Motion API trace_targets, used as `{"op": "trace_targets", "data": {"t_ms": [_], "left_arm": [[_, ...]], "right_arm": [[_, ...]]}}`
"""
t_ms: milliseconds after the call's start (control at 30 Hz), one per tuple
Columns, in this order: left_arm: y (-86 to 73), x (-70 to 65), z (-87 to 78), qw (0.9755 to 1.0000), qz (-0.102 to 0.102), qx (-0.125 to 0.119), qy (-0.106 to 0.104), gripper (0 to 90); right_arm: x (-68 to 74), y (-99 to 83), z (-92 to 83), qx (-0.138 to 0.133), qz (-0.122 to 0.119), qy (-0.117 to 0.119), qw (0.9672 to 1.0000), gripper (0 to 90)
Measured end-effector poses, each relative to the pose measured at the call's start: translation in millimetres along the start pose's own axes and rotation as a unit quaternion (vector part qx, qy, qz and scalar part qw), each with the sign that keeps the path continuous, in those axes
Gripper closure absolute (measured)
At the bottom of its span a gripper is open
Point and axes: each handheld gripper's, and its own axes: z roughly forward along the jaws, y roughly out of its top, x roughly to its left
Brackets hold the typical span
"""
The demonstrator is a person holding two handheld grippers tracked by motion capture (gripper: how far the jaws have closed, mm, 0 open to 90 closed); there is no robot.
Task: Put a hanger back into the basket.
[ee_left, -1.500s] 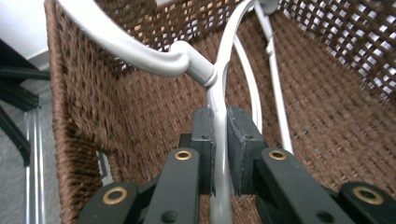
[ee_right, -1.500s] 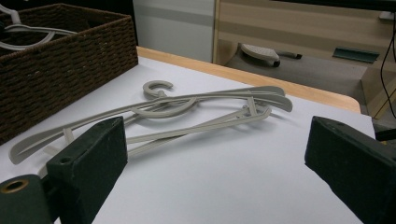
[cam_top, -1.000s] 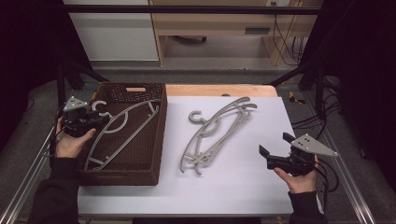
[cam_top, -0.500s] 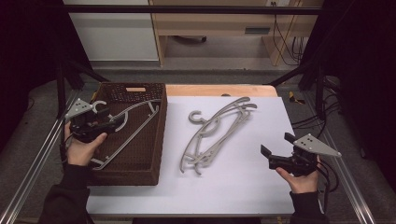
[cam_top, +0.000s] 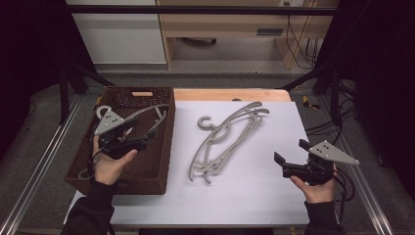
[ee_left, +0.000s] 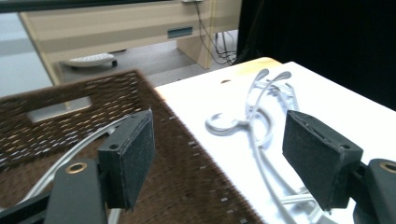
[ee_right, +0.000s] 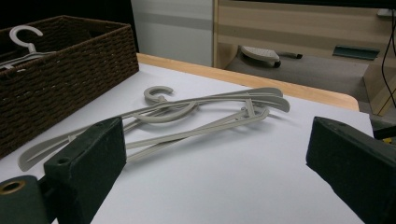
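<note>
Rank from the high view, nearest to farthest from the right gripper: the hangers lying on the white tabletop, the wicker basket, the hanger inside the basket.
From the right gripper:
1. Hangers on the white tabletop, mid-table, just to its left.
2. Wicker basket, at the table's left side; its near wall comes next.
3. Hanger in the basket, toward the basket's far end, beside the left gripper.

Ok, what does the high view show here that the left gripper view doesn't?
High view: the right hand with the open right gripper, and the hook of the hanger in the basket. Left gripper view: the left gripper close up, its jaws just been opening, nothing between the pads. Both: the wicker basket and the loose hangers on the white table.
</note>
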Motion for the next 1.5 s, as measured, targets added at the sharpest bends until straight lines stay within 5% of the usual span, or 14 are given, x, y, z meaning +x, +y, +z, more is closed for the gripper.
{"op": "trace_targets", "data": {"t_ms": [333, 600, 933, 1500], "left_arm": [[10.2, -54.2, 24.5, 0.999, 0.031, 0.004, -0.031, 24.4], [17.1, -87.9, 69.2, 0.9968, 0.04, 0.035, -0.059, 24.4], [7.6, -103.1, 125.6, 0.995, 0.03, 0.08, -0.051, 25.5], [4.1, -99.2, 180.2, 0.9919, 0.045, 0.115, -0.027, 27.3]], "right_arm": [[0.2, -0.7, -2.2, -0.001, -0.002, -0.001, 1.0, 5.2], [-1.6, -2.0, -5.0, -0.001, 0.001, 0.002, 1.0, 5.1], [-2.4, -1.9, -6.1, -0.001, 0.004, 0.004, 1.0, 5.1], [-1.5, -0.4, -5.7, -0.001, 0.001, 0.01, 0.9999, 4.9]]}}
